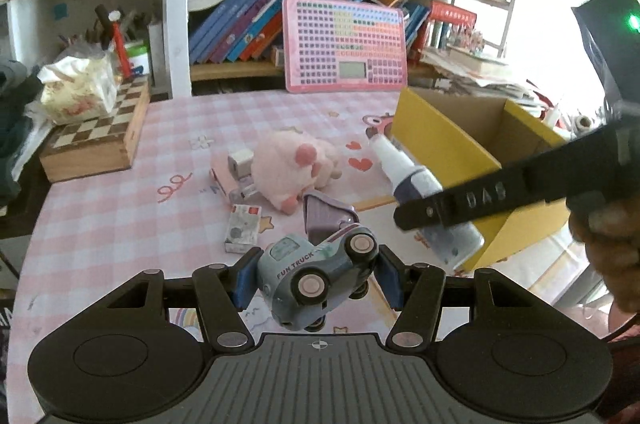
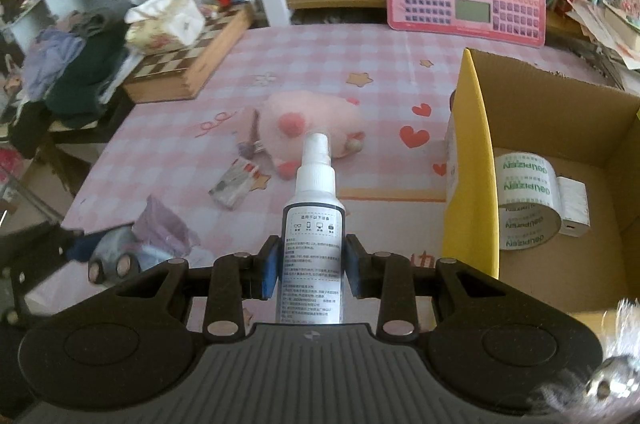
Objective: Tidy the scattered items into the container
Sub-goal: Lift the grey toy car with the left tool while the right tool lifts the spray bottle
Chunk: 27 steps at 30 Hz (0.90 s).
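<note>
Toy truck [image 1: 316,274] tipped on its side, its underside hidden, pinched in the left gripper [image 1: 316,278] above the checked tablecloth [image 1: 120,208]; spray bottle [image 2: 314,224], base cut off, clamped in the downward-tilted right gripper [image 2: 311,264] beside the yellow cardboard box [image 2: 476,160] holding a tape roll [image 2: 524,200].

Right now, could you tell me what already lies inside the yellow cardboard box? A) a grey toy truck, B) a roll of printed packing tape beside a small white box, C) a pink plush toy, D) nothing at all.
B: the right wrist view shows a roll of printed packing tape lying on the floor of the yellow cardboard box, with a small white box right beside it.
</note>
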Motion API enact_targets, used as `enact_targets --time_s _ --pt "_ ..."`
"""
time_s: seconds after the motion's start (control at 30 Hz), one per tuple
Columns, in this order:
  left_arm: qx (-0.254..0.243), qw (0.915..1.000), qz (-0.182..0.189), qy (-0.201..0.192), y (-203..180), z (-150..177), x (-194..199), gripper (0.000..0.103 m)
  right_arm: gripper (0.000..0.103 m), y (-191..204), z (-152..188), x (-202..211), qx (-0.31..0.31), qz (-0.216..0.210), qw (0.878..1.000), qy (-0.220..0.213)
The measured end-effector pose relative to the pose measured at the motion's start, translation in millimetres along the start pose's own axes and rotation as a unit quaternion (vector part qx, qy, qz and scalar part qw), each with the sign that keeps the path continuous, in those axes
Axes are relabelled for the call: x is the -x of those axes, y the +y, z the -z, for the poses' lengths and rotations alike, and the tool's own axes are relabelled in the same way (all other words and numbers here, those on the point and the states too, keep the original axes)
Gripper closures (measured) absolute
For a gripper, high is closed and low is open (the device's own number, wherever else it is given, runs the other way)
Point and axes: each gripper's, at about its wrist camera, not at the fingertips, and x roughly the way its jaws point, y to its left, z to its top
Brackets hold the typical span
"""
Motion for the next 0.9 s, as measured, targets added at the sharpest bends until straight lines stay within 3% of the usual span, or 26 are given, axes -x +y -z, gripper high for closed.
enact_targets --time_s 0.9 --pt "-0.019 0.9988 0.036 -0.026 -25.9 27.5 75.9 0.044 0.072 32.9 67.4 70.7 -0.007 -0.004 0.999 -0.037"
